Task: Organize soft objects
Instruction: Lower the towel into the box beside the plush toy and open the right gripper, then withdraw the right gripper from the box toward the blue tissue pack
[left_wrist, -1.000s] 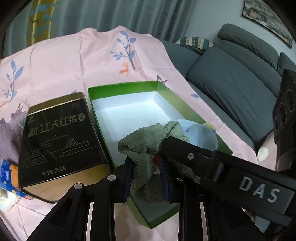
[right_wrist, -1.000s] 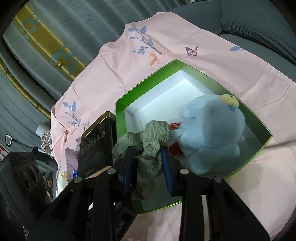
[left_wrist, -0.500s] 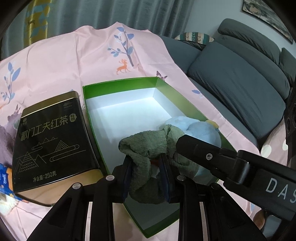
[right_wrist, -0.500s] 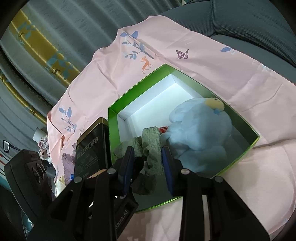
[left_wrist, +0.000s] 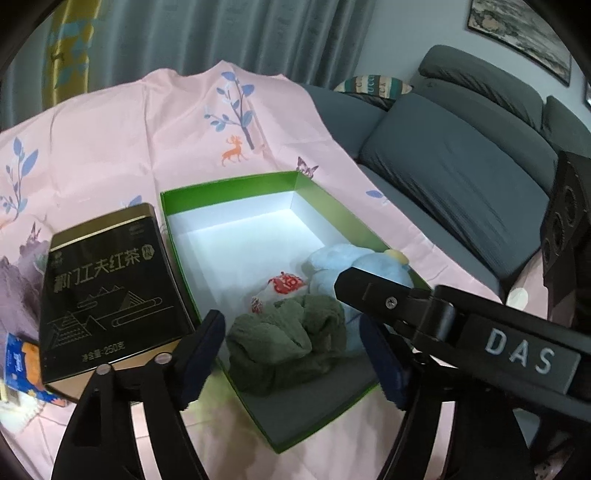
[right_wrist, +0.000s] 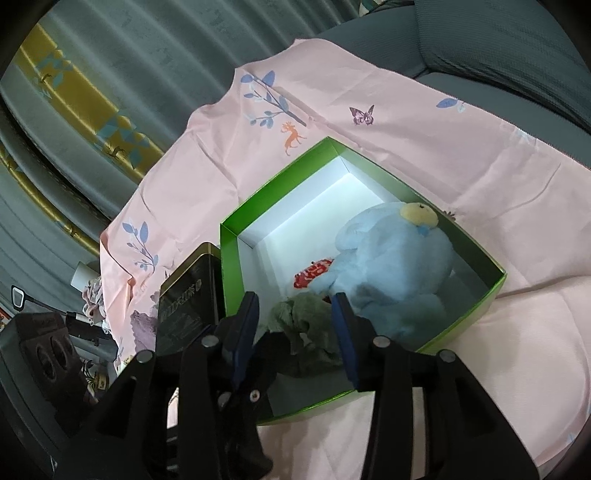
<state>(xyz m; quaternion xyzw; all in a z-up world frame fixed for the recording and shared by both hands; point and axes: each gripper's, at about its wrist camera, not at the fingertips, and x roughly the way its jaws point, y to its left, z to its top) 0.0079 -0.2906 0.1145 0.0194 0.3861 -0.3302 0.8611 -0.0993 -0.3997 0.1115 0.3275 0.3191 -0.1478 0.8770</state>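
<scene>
Left wrist view: a grey sofa (left_wrist: 461, 166) stands at the right, partly under a pink cloth (left_wrist: 147, 140) printed with blue-leaved trees, an orange deer and a butterfly. Grey curtains (left_wrist: 258, 37) with a yellow patterned band hang behind.

On the cloth sits an open green box (left_wrist: 229, 188) with a white inner floor. Inside it, toward the near right side, lies a light blue plush toy (right_wrist: 391, 258) with a yellow patch at its top. Touching its near left flank is a crumpled green towel (left_wrist: 291, 339), resting on the box floor at the near end. A small white soft item with red print (left_wrist: 284, 286) lies just beyond the towel, against the plush.

Just beside the box's left wall stands a black and gold tea tin (left_wrist: 107, 288). Its face reads "祁门工夫红茶" with "净含量:250克" below. A blue and orange packet (left_wrist: 22, 365) lies at the tin's near left corner; its writing is too small to read.

Left tongs (left_wrist: 295, 358): jaws opening and already wide, the towel between them, pads clear of it. Right tongs (right_wrist: 295, 332): jaws opening, at a moderate gap, the towel between them; the pads stand close to it without pressing. The right tool's body, crossing the left view, bears the letters "DAS".
</scene>
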